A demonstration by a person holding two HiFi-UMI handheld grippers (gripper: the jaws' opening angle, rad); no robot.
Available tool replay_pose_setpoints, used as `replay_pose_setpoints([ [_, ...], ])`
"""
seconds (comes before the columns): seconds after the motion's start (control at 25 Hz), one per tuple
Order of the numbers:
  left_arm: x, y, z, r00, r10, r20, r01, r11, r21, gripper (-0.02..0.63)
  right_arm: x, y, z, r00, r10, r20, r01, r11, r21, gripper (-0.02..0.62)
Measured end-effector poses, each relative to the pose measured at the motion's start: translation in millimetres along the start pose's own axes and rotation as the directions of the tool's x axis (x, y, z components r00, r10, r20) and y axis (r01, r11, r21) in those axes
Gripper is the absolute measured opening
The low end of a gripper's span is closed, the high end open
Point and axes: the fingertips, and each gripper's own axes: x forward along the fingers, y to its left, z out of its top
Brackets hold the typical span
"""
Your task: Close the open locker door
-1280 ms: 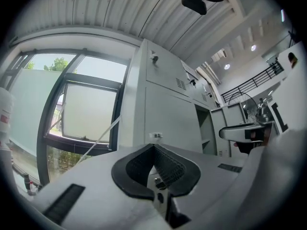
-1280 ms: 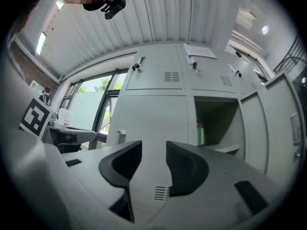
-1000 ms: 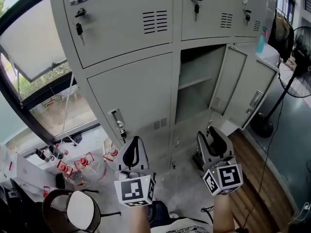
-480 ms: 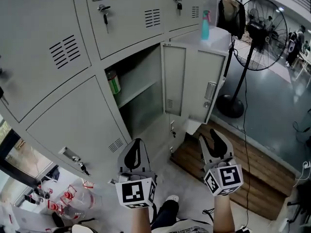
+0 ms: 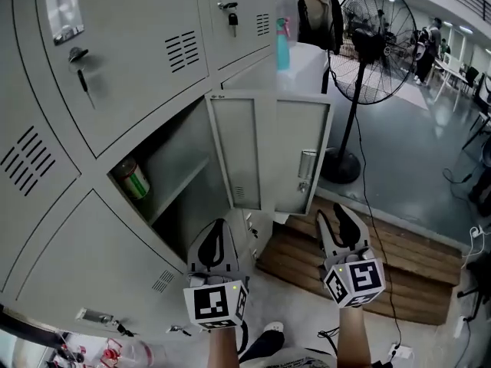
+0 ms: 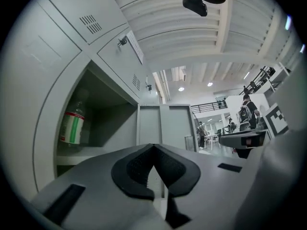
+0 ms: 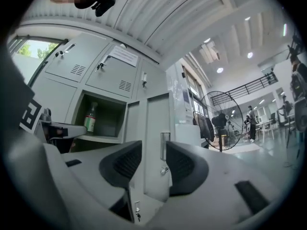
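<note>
The open locker door [image 5: 268,152] is grey and stands swung out from its compartment [image 5: 180,179], with a latch plate [image 5: 305,165] on its outer face. A green-labelled bottle [image 5: 132,179] stands on the shelf inside. My left gripper [image 5: 217,227] is held low in front of the compartment, its pads together with nothing between them. My right gripper [image 5: 337,219] is open and empty, below and right of the door, apart from it. The left gripper view shows the left gripper [image 6: 153,147], the door [image 6: 163,126] and the bottle [image 6: 72,126]. The right gripper [image 7: 153,146] faces the door [image 7: 156,123].
A standing fan [image 5: 376,44] is right of the door, with a wooden platform [image 5: 383,255] at its foot. A blue spray bottle [image 5: 282,46] stands on a white unit beside hanging dark clothes [image 5: 318,18]. Shut lockers [image 5: 146,44] fill the left. People stand far off.
The view has swung right along the lockers. The window and floor clutter have left the picture, and the open door now stands straight ahead of both grippers. The fan has come closer.
</note>
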Motion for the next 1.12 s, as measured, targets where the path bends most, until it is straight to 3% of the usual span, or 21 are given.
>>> replay_pose_setpoints([
  [0.24,42.0,0.2,-16.0,0.998,-0.068,-0.013,0.067,0.998,-0.008,0.0,24.2,-17.3,-17.8,0.998,-0.059,-0.023,0.059,0.998,0.004,0.159],
  [0.6,80.1,-13.6,-40.0,0.993,-0.108,-0.054,0.107,0.994,-0.024,0.0,48.1,-41.5,-34.9,0.996,-0.062,-0.06,0.062,0.998,-0.003,0.16],
  [0.8,94.7,-22.9,-39.3,0.994,-0.089,-0.061,0.088,0.996,-0.018,0.0,65.5,-52.7,-39.6,0.997,-0.006,-0.072,0.007,1.0,0.009,0.158],
  [1.12,111.2,-24.8,-42.5,0.998,0.0,-0.061,-0.002,1.0,-0.018,0.0,96.1,-62.6,-42.6,0.989,0.126,-0.077,-0.125,0.992,0.017,0.16],
])
